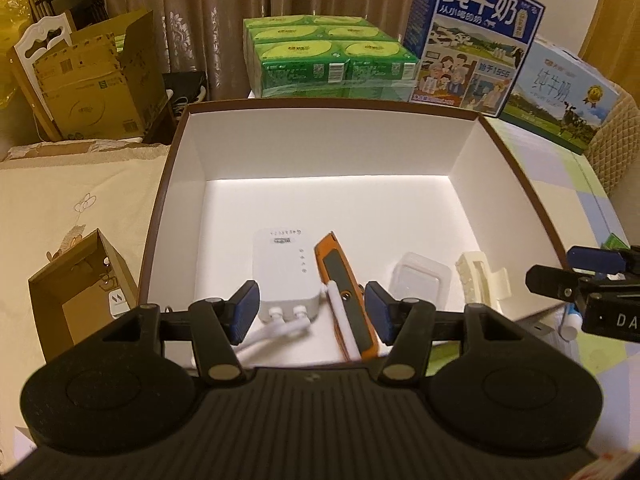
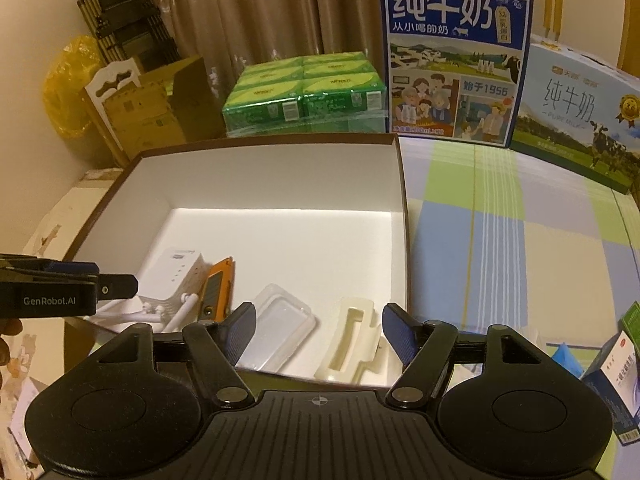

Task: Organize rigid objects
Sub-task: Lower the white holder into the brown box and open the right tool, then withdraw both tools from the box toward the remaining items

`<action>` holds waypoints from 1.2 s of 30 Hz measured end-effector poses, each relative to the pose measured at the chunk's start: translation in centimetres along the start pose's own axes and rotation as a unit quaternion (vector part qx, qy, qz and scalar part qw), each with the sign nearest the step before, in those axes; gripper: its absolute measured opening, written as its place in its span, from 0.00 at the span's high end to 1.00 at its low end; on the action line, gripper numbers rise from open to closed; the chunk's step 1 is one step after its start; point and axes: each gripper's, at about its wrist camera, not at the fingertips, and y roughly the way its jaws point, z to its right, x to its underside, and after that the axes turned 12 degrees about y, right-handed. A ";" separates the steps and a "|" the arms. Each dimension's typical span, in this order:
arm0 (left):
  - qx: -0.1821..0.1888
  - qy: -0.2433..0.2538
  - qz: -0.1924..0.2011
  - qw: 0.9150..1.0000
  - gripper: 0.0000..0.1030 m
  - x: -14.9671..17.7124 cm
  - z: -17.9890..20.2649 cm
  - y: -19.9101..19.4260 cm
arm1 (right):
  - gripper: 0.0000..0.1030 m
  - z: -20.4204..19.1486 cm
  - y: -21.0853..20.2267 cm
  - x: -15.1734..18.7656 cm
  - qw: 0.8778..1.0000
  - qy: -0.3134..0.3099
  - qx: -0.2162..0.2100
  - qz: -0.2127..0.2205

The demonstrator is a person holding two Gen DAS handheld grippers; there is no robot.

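A large open box with a brown rim point(image 1: 160, 200) and white inside point(image 2: 402, 184) lies on the table. Along its near side lie a white router with antennas point(image 1: 285, 270) point(image 2: 172, 276), an orange utility knife point(image 1: 344, 292) point(image 2: 216, 284), a clear plastic case point(image 1: 420, 280) point(image 2: 280, 326) and a cream plastic tray piece point(image 1: 478, 278) point(image 2: 352, 344). My left gripper point(image 1: 311, 312) is open and empty above the router and knife; it also shows in the right wrist view point(image 2: 100, 280). My right gripper point(image 2: 319, 338) is open and empty above the case and cream piece.
Green tissue packs point(image 1: 328, 56) and milk cartons point(image 2: 452, 60) stand behind the box. A small open cardboard box point(image 1: 76, 292) sits left. Medicine boxes point(image 2: 620, 380) lie at the right on the chequered cloth point(image 2: 520, 216). Cardboard boxes point(image 1: 92, 80) stand beyond the table.
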 end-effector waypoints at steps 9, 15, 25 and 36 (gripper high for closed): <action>0.012 0.006 0.012 1.000 0.47 1.6 2.7 -2.6 | 0.35 0.7 -2.9 1.4 1.000 0.003 -0.014 0.009; 0.022 0.015 0.009 1.000 0.47 2.8 5.2 -3.6 | 0.35 1.7 -4.6 2.7 1.000 0.008 -0.026 0.011; 0.041 0.032 -0.001 0.999 0.47 4.8 10.1 -4.4 | 0.35 4.8 -7.7 5.2 0.999 0.015 -0.028 0.006; 0.063 0.059 -0.012 0.996 0.47 5.3 16.3 -4.9 | 0.35 9.7 -10.9 7.3 0.999 0.030 -0.019 -0.005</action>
